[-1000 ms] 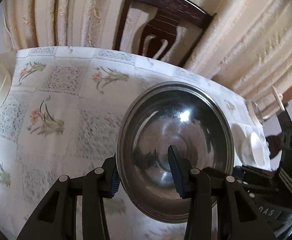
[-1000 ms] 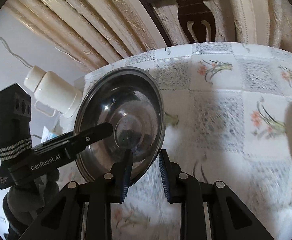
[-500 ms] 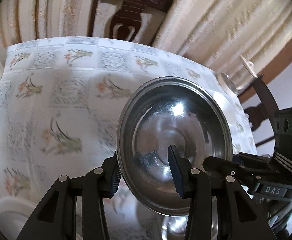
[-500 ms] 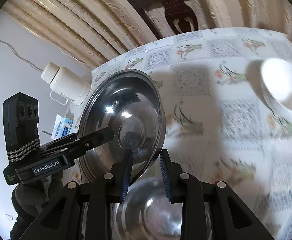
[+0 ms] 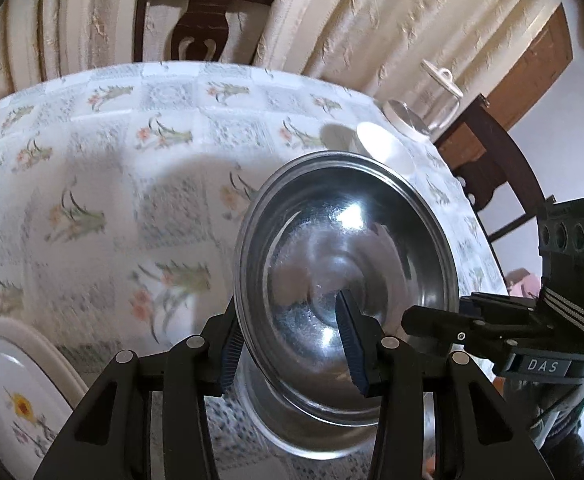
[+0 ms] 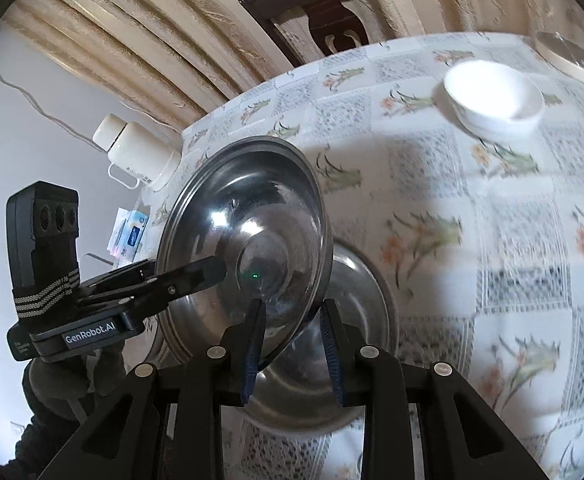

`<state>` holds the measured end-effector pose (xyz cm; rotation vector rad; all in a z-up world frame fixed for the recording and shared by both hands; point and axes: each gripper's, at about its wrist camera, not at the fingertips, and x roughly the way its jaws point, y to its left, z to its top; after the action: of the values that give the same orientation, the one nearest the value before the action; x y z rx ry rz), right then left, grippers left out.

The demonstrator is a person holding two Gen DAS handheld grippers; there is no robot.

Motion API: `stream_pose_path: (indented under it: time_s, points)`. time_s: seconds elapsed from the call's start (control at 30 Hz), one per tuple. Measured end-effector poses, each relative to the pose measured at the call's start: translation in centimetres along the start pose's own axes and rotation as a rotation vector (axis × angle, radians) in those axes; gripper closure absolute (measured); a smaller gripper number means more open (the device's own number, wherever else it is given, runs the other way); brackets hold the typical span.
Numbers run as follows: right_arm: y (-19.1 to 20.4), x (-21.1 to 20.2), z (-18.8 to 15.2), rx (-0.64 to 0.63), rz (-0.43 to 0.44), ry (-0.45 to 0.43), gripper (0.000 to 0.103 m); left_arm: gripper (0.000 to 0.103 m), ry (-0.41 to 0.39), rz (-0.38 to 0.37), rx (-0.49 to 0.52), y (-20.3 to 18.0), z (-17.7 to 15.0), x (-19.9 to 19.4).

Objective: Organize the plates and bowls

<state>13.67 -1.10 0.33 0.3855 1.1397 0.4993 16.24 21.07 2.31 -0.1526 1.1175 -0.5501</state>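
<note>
Both grippers pinch one tilted steel bowl (image 5: pixel 348 280) by opposite rim edges: left gripper (image 5: pixel 292 348) and right gripper (image 6: pixel 292 344) each have one finger inside, one outside. Bowl hangs just above a second steel bowl (image 6: pixel 356 320) on the floral tablecloth (image 6: pixel 492 208). White bowl (image 6: pixel 492 100) sits well apart; patterned plate (image 5: pixel 16 392) lies at left.
</note>
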Motion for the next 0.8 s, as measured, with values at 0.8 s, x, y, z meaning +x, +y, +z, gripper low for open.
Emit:
stream_pose_path:
  time_s: [0.8]
  points:
    - [-1.4,0.8,-3.9,0.047,0.006,0.039,0.068,0.044,0.126,0.004,-0.034,-0.8,-4.3,2.8]
